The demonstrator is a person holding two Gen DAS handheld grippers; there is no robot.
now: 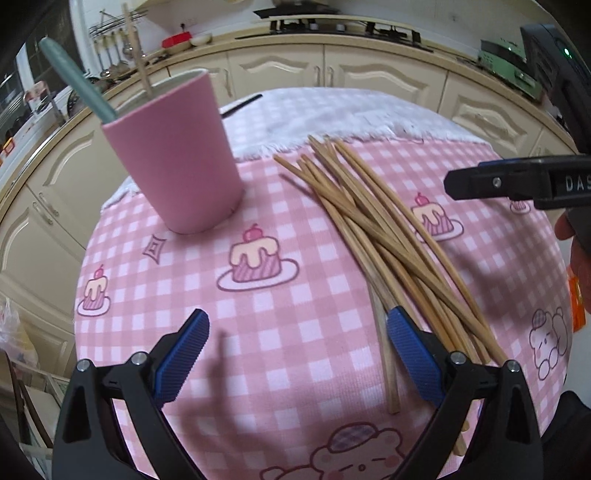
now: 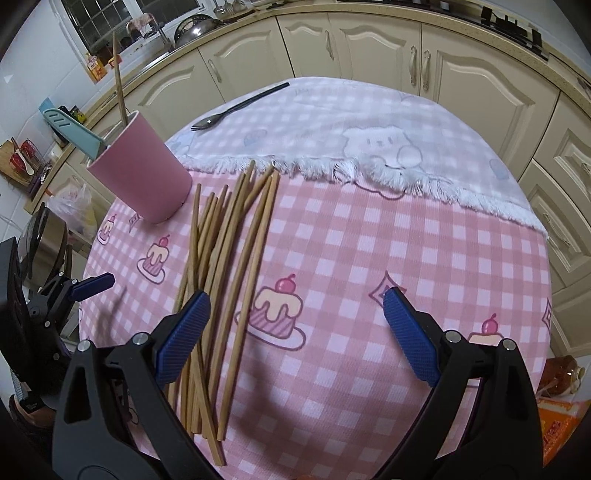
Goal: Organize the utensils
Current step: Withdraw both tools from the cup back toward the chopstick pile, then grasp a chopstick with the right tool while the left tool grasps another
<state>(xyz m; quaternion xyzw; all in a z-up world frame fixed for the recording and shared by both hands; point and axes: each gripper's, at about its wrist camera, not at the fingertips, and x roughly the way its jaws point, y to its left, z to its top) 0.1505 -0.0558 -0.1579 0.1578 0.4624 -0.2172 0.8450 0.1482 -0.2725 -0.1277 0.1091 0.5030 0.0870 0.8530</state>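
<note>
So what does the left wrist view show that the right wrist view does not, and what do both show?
Only the left wrist view shows the stove on the far counter and the hanging ladles.

Only the right wrist view shows the whole dark spoon on the white towel, plus the window and sink area.

Both show the pink cup holding a teal utensil and one chopstick, the loose chopsticks on the pink checked cloth, and each open claw: left, right.

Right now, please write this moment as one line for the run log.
left gripper: open, empty | right gripper: open, empty | chopsticks: loose on cloth | pink cup: upright, holds teal utensil and one stick | spoon: far side
</note>
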